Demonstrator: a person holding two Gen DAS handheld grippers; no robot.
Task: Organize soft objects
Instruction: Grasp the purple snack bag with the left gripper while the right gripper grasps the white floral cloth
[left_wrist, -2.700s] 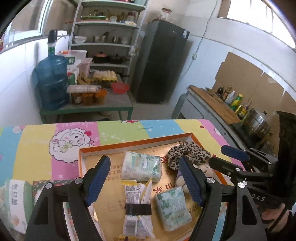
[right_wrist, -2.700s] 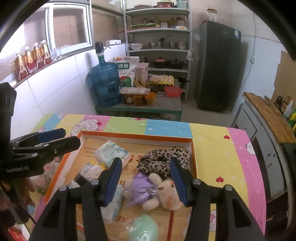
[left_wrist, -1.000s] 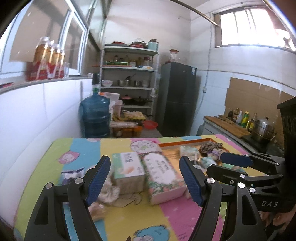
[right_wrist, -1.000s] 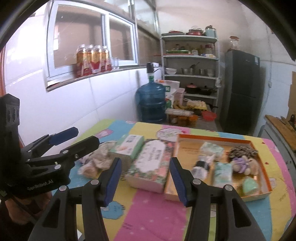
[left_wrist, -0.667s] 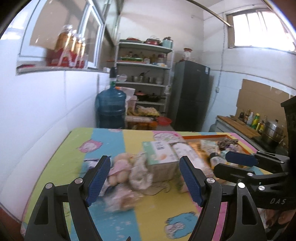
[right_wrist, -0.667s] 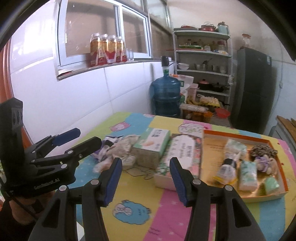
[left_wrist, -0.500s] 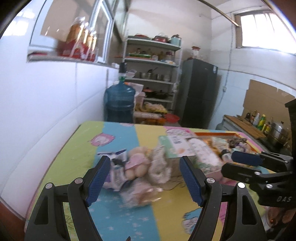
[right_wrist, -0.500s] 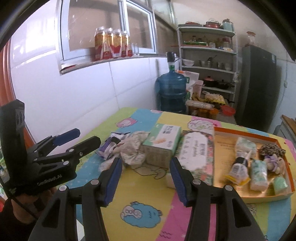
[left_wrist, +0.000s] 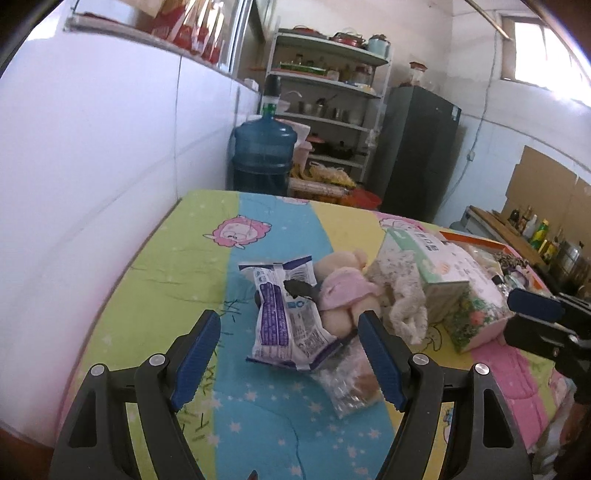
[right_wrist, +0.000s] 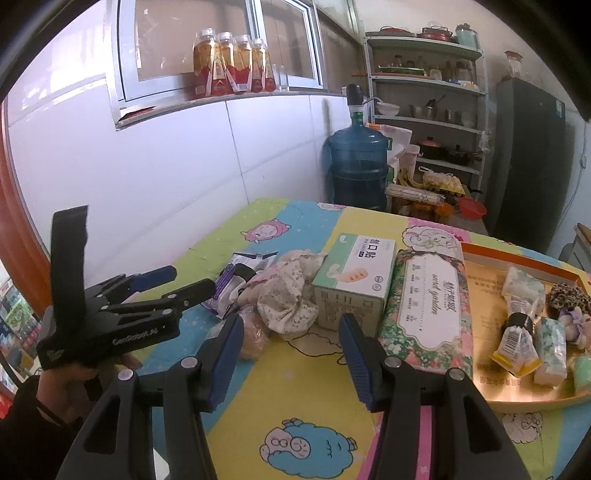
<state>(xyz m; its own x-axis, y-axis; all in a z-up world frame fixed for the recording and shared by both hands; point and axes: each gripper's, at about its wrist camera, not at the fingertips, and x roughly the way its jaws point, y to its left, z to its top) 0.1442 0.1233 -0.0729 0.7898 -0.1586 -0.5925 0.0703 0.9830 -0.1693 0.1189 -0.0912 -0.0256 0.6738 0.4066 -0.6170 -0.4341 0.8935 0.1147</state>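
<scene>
The left gripper (left_wrist: 290, 356) hangs above the surface (left_wrist: 184, 266) with its blue-padded jaws spread wide and nothing pressed between them; framed in that gap lies a heap of soft things on the blue stripe of the cartoon-printed cloth; a purple-and-white plastic packet (left_wrist: 284, 321), crinkled and glossy, lies flat with its printed face up; just behind it, touching, sits a small plush toy (left_wrist: 341, 291) in cream and pale pink, lying on its side; beside the toy is a bunched floral cloth scrunchie (left_wrist: 404, 299), cream with a fine print, pressed against a green-and-white box (left_wrist: 428, 262); a clear crinkled bag (left_wrist: 351, 380) with something tan inside lies nearest the right-hand pad. The right gripper (right_wrist: 291, 356) is also empty, its jaws held about half apart over the yellow stripe, pointing at the scrunchie and the box; from this view a flowered tissue pack (right_wrist: 430, 299) lies against the box, and beyond it an orange-rimmed tray (right_wrist: 517, 254) holds small tissue packets, a leopard-print scrunchie (right_wrist: 567, 293), a tiny purple plush and a pale green item; the tray stands well apart from the heap, with the two boxes between.
</scene>
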